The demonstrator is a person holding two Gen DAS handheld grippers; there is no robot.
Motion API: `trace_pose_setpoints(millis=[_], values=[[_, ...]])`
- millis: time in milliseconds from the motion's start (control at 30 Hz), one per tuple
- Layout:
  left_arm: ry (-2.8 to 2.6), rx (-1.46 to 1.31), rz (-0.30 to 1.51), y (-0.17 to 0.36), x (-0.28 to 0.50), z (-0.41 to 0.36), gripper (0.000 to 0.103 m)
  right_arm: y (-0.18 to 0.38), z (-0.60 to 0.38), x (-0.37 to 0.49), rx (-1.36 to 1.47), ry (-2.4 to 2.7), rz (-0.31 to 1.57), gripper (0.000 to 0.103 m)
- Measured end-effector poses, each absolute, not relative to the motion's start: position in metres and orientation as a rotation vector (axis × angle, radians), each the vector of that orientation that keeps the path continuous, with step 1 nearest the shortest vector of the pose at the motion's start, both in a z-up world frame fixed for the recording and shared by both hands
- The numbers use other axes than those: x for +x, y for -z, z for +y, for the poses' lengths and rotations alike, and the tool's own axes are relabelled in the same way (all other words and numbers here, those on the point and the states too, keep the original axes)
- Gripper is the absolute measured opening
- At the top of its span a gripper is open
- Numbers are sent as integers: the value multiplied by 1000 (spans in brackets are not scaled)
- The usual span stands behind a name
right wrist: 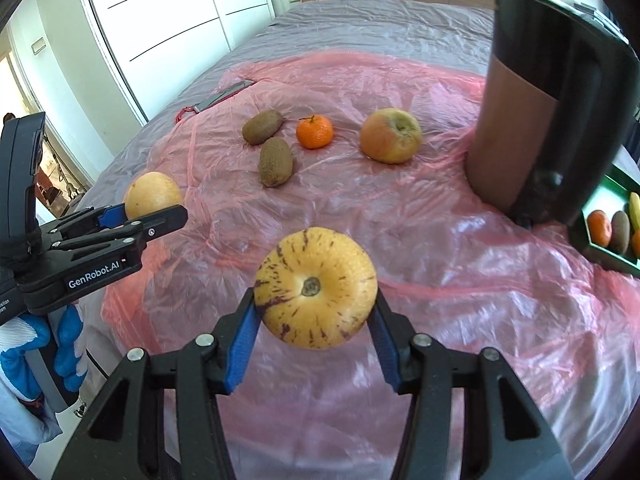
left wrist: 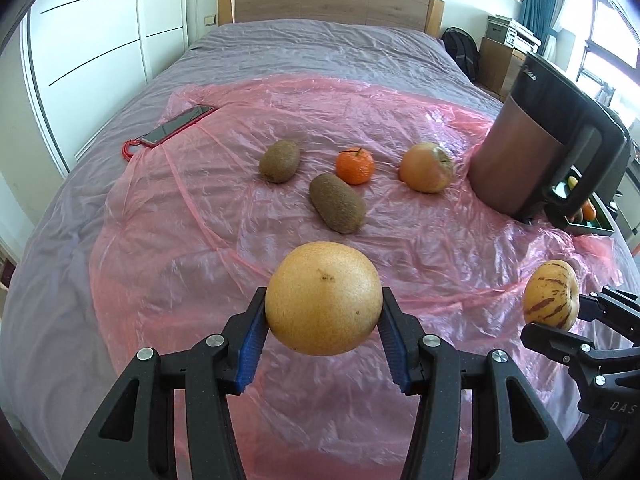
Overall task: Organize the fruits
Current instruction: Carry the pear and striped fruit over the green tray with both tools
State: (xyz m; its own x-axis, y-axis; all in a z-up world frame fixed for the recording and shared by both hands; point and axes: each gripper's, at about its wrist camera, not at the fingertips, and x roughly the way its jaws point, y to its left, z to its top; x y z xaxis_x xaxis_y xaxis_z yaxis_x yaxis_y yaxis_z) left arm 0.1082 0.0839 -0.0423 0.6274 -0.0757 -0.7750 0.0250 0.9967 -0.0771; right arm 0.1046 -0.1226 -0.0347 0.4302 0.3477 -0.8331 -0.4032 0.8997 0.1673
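Note:
My left gripper (left wrist: 323,308) is shut on a round tan pear (left wrist: 323,298) and holds it above the pink plastic sheet (left wrist: 200,240); it also shows in the right wrist view (right wrist: 152,196). My right gripper (right wrist: 316,300) is shut on a yellow purple-striped melon (right wrist: 316,288), also seen in the left wrist view (left wrist: 551,294). On the sheet lie two kiwis (left wrist: 279,161) (left wrist: 337,203), a mandarin (left wrist: 354,166) and an apple (left wrist: 426,167). A dark green tray (right wrist: 600,254) at the right holds several fruits.
A tall brown and black appliance (right wrist: 532,120) stands at the right between the sheet and the tray. A phone with a red strap (left wrist: 176,126) lies at the sheet's far left edge. The bed's headboard (left wrist: 328,0) is at the back.

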Motion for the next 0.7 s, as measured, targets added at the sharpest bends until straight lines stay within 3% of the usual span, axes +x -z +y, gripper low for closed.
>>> trace_pose_setpoints(millis=[700], values=[[172, 4, 824, -12, 42, -9, 47, 8, -247, 38, 52, -308, 911, 69]])
